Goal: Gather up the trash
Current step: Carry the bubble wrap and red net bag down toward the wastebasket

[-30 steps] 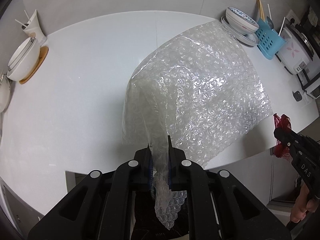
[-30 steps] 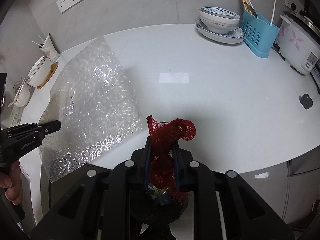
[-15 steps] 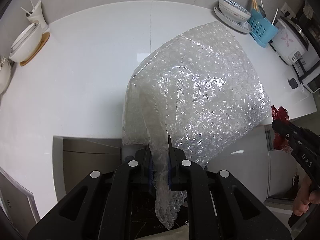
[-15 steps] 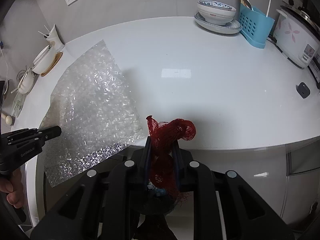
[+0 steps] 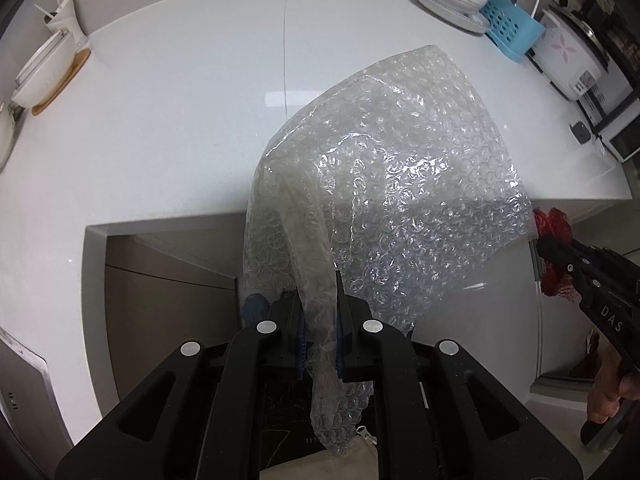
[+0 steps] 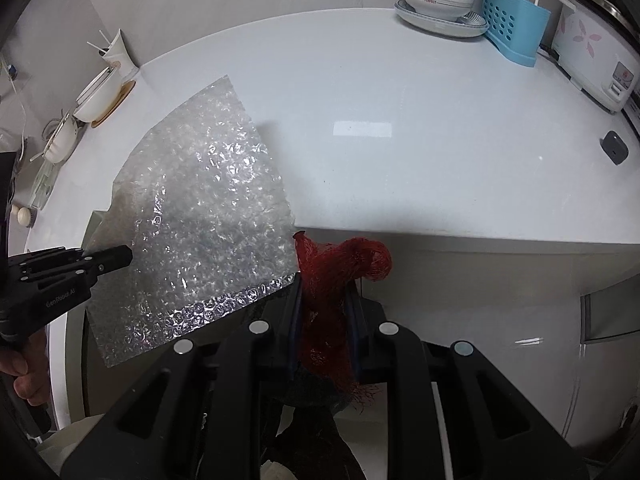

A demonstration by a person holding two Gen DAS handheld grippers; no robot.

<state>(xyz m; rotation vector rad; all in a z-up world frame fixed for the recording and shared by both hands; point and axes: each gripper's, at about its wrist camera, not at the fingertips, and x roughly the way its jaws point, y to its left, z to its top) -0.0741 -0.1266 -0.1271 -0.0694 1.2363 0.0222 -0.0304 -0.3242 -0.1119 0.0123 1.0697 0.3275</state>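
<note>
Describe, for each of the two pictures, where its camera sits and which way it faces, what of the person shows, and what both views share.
Left wrist: sits on the left gripper, looks steeply down past the bubble wrap at the white counter; a hand shows at right.
Right wrist: sits on the right gripper, looks down at the counter past the red mesh net; a hand shows at left.
Shared: bubble wrap, counter, blue basket, each other's gripper.

Black hand-held gripper [image 5: 320,312], silver round screws, blue pads, white lettering
</note>
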